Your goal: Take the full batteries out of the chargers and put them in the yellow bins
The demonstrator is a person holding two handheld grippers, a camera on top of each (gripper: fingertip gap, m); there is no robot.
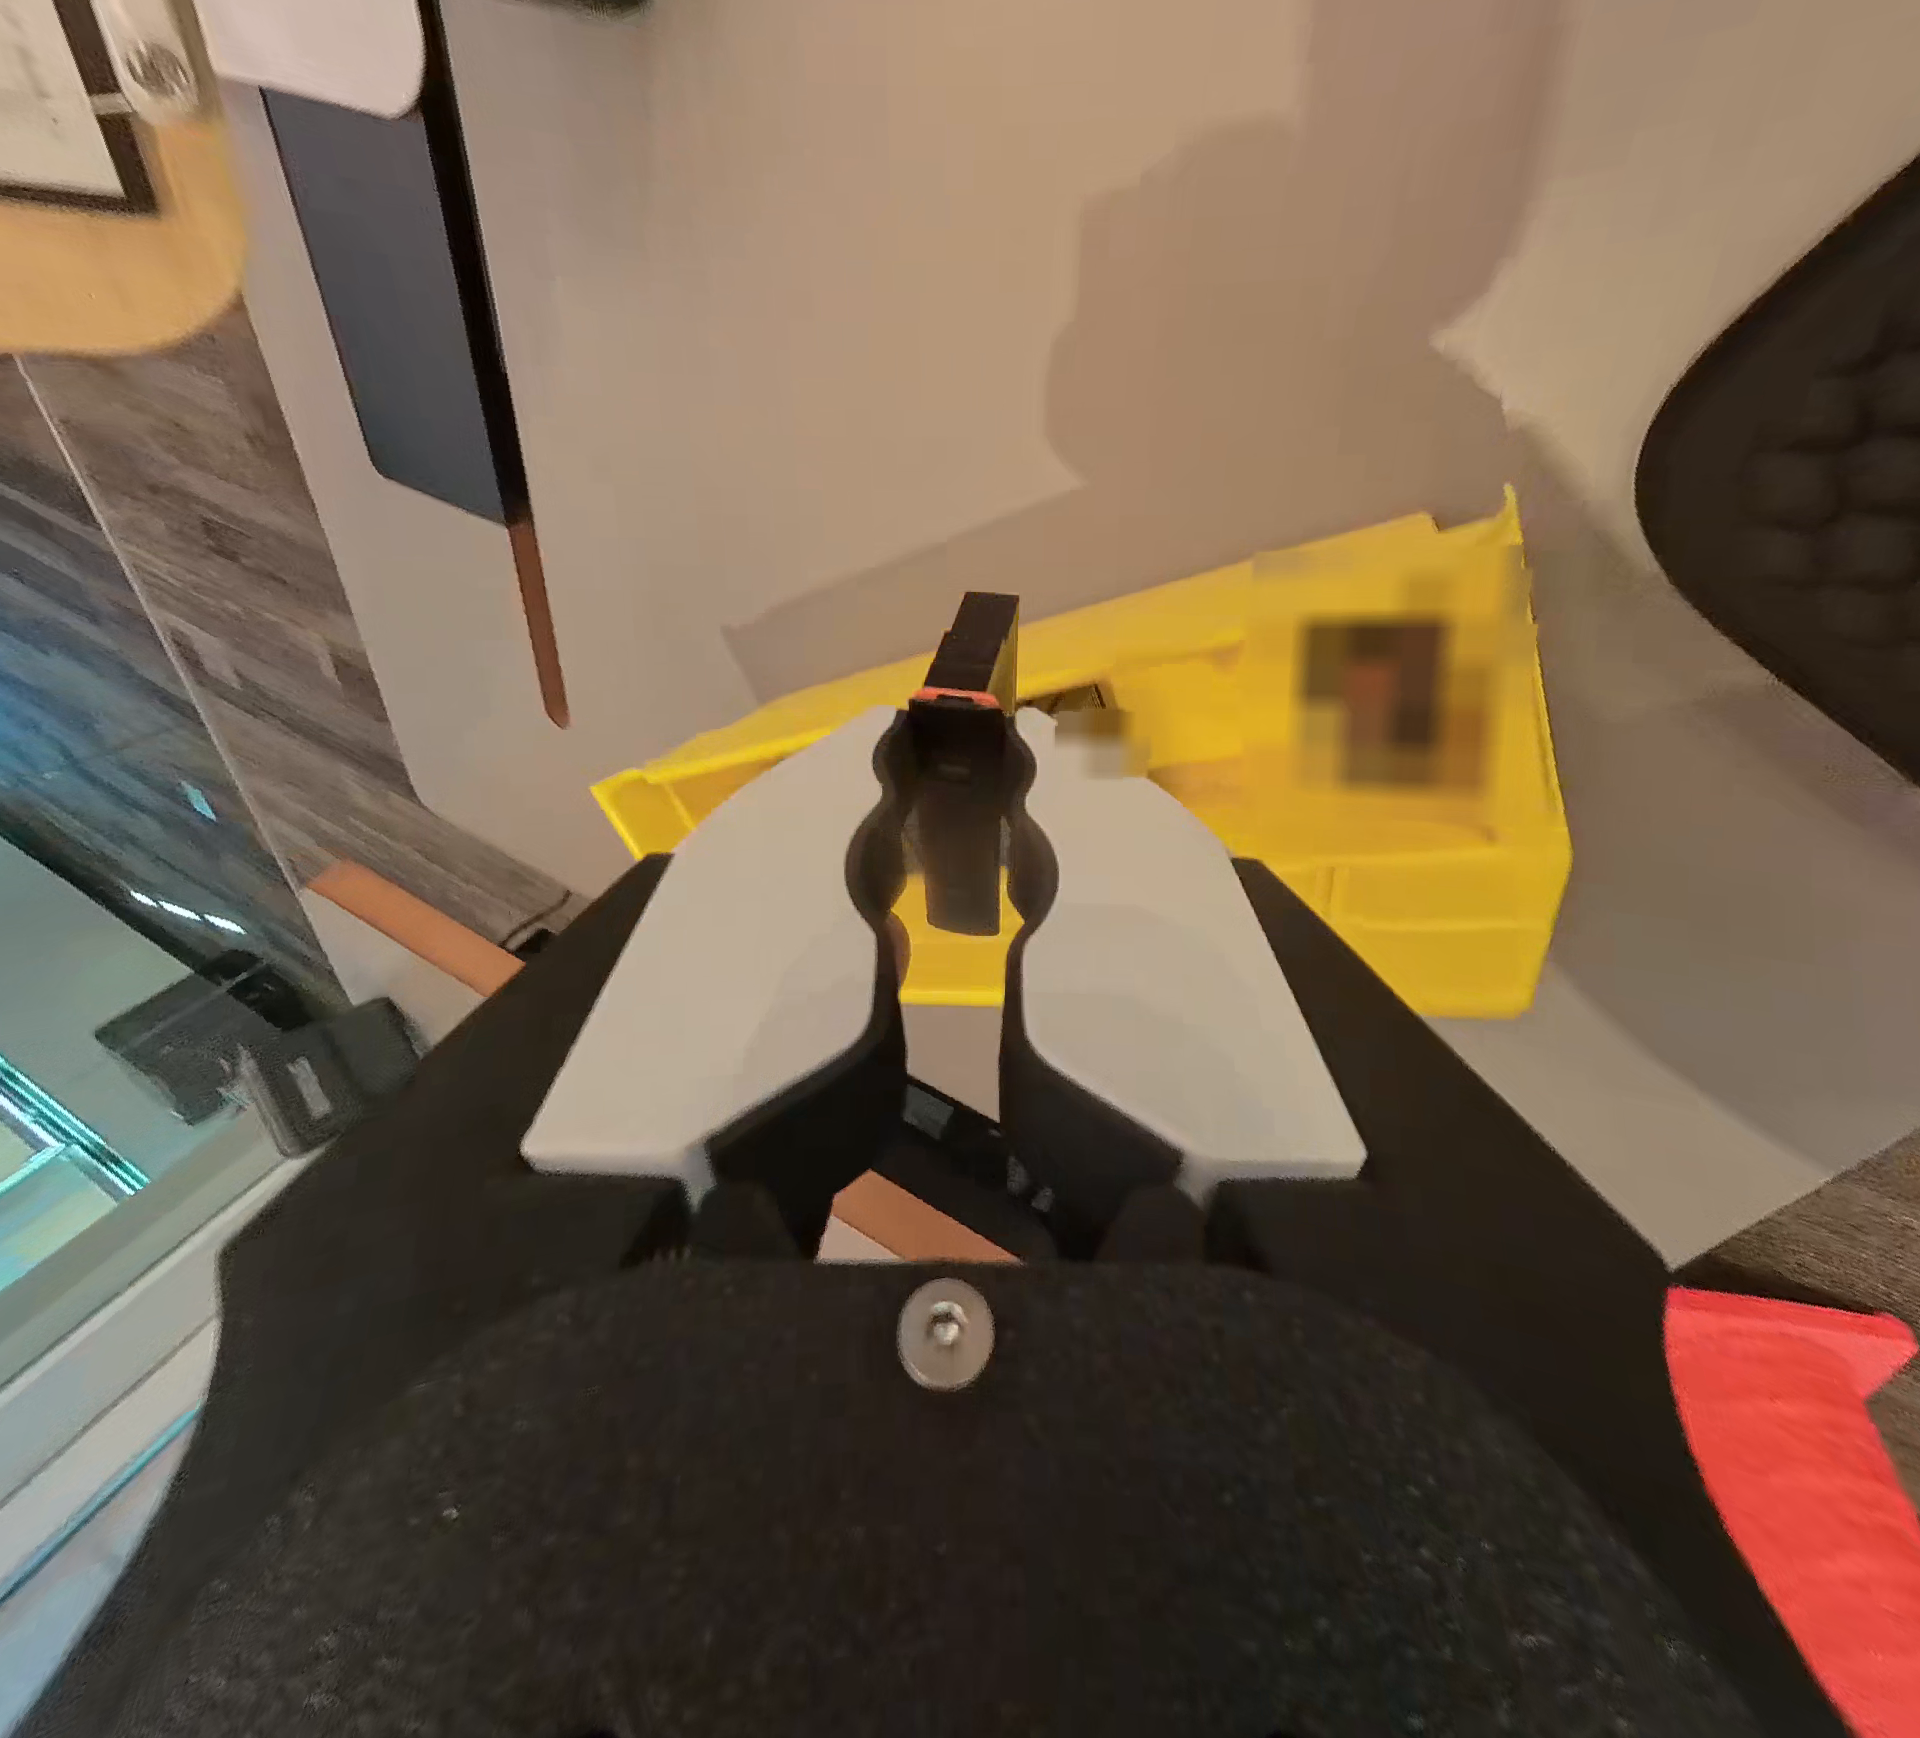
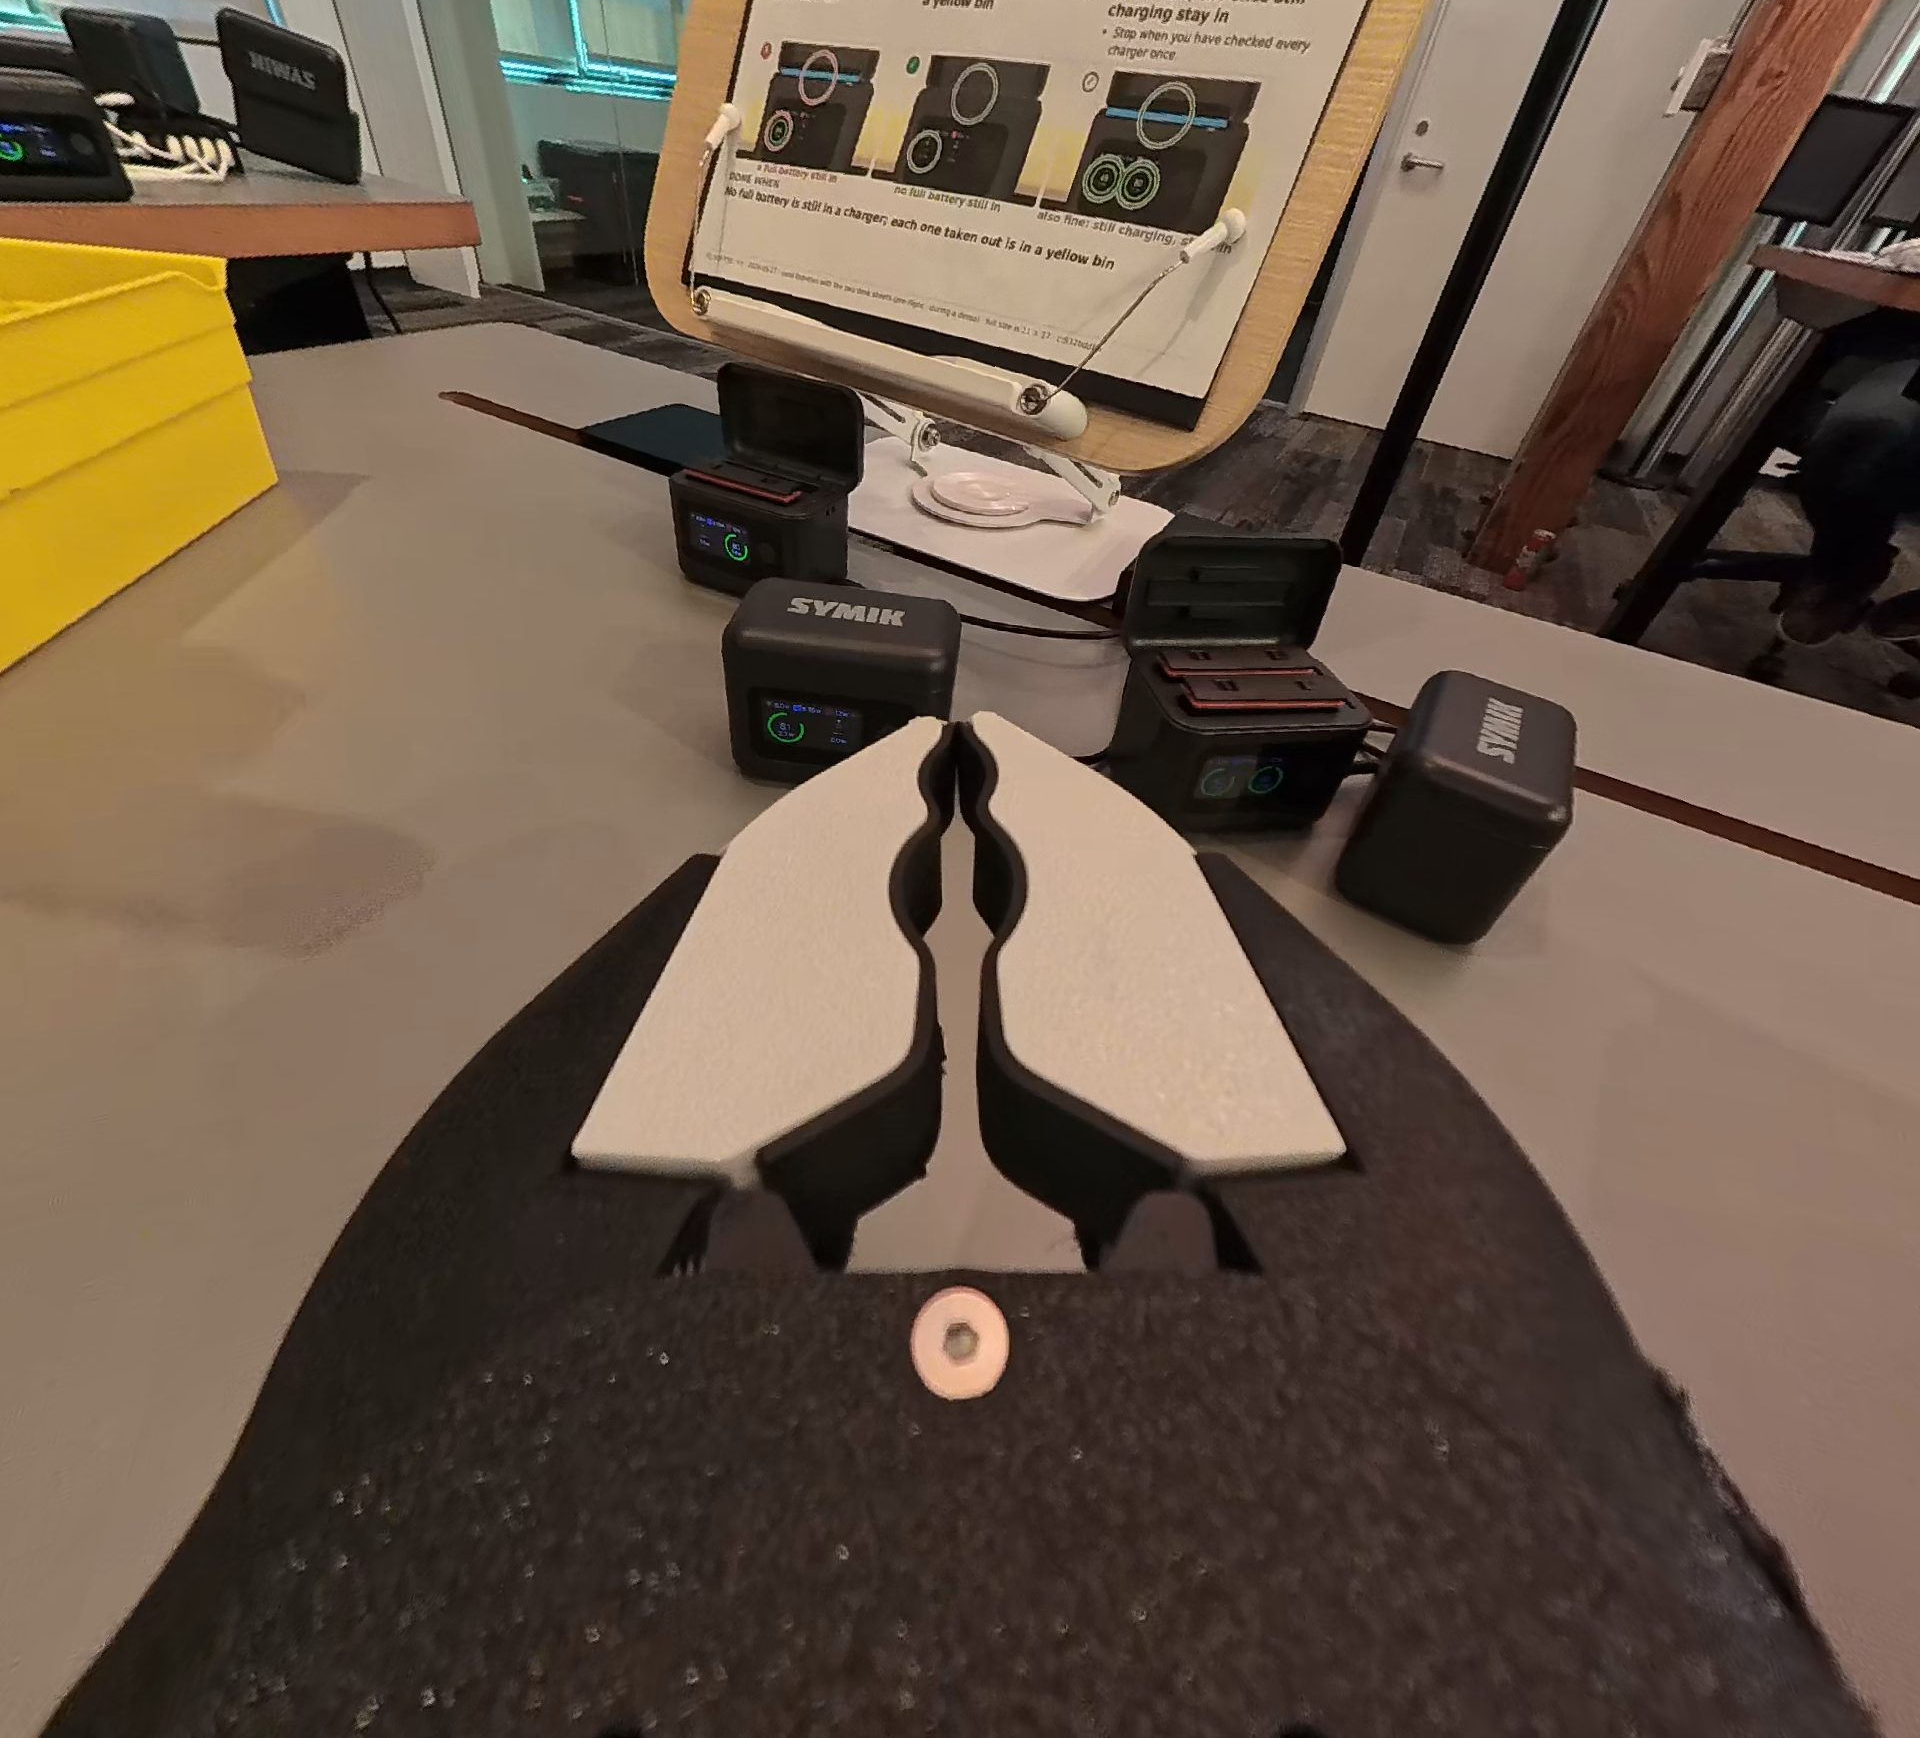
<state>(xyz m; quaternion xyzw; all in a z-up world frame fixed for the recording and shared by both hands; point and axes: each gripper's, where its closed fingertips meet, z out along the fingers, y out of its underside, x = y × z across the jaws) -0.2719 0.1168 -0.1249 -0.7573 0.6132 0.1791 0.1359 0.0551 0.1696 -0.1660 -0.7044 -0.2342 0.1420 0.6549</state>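
Note:
My left gripper (image 1: pixel 956 732) is shut on a black battery (image 1: pixel 961 784) with an orange-red band, held upright in front of and above the near wall of a yellow bin (image 1: pixel 1403 909) on the grey table. My right gripper (image 2: pixel 954 738) is shut and empty, low over the table. Ahead of it stand several black chargers: one closed (image 2: pixel 836 675), one open with two batteries seated (image 2: pixel 1236 722), one open farther back with batteries in it (image 2: pixel 769 504), and one closed lying on its side at the right (image 2: pixel 1455 805).
Stacked yellow bins (image 2: pixel 114 431) stand at the left in the right wrist view. A wooden board with an instruction sheet (image 2: pixel 1039 99) stands on a white stand behind the chargers. A black chair (image 1: pixel 1808 493) is at the right of the left wrist view. Left tips to right tips: about 35 cm.

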